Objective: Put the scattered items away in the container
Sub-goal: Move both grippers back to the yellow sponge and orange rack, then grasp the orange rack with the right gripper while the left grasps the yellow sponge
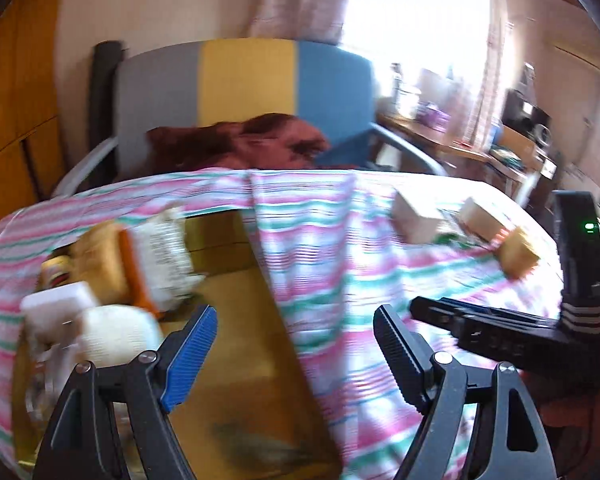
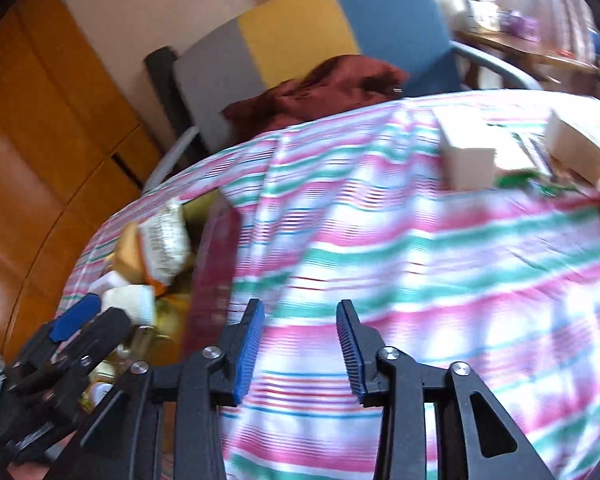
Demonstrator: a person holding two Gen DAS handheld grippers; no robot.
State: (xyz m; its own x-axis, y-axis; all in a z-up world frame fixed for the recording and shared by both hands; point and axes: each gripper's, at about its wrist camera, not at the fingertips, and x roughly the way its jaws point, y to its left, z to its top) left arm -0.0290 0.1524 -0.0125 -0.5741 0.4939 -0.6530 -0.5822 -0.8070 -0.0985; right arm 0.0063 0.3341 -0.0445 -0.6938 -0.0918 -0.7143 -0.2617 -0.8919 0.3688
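A cardboard box (image 1: pixel 240 320) sits at the table's left, holding a snack bag (image 1: pixel 164 256), a white roll (image 1: pixel 112 336) and other packets. My left gripper (image 1: pixel 296 344) is open and empty over the box's right wall. On the striped tablecloth (image 1: pixel 340 248) at the far right lie a white box (image 1: pixel 414 216), a beige box (image 1: pixel 484 220) and a yellow-brown item (image 1: pixel 518 254). My right gripper (image 2: pixel 300 344) is open and empty above the cloth; it also shows in the left wrist view (image 1: pixel 500 328). The white box (image 2: pixel 466 152) and the cardboard box (image 2: pixel 204 280) show in the right wrist view.
A grey, yellow and blue chair (image 1: pixel 244 92) with a dark red cloth (image 1: pixel 236 144) stands behind the table. A cluttered desk (image 1: pixel 480 148) is at the back right. A wooden cabinet (image 1: pixel 12 100) is on the left.
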